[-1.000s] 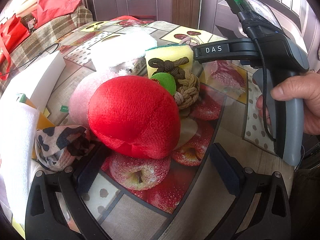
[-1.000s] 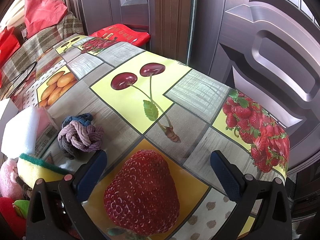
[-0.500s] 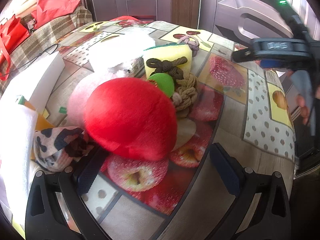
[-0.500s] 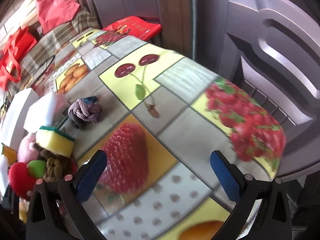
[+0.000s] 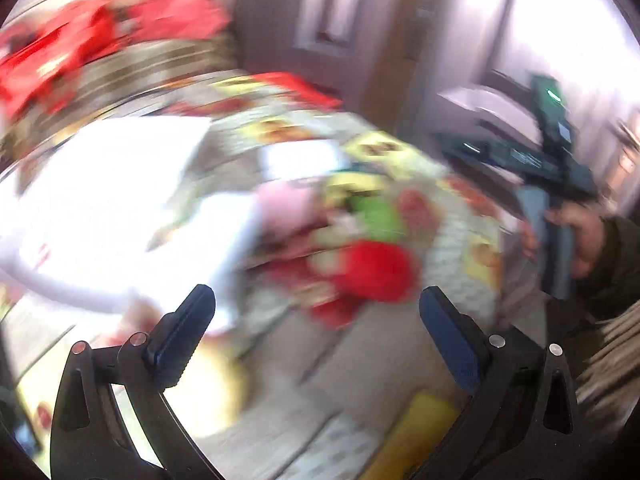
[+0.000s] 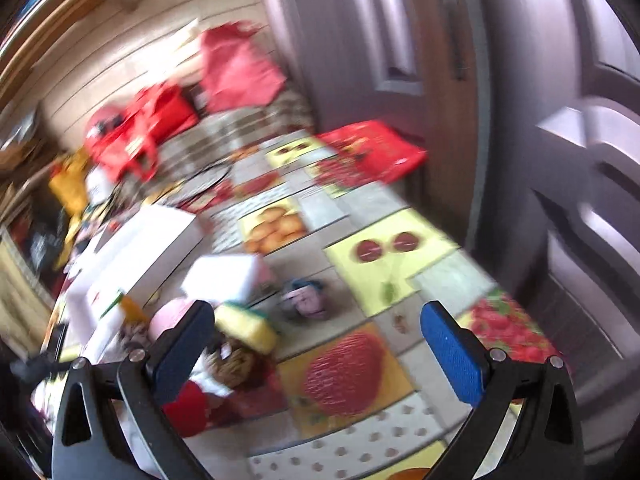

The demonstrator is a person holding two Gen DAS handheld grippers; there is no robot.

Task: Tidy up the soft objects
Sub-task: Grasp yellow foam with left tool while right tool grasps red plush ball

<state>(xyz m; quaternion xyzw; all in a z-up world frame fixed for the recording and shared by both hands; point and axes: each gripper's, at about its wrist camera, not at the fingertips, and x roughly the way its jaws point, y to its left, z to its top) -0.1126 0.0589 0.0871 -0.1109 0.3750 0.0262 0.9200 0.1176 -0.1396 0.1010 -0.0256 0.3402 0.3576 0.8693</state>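
Left wrist view is blurred, no lettering legible: my left claw [image 5: 316,312] gapes wide and empty, red plush [image 5: 376,270] beyond its tips; right claw [image 6: 316,328] likewise wide, empty.

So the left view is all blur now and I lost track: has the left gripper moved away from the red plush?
Yes. The left gripper has pulled back from the red plush, which now sits small and beyond its open fingers.

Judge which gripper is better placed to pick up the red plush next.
Left, probably. In its blurred view the red plush lies just ahead of the open, empty left gripper, between its jaws' lines. The right gripper, also open, faces the strawberry print; the plush sits off behind its left jaw.
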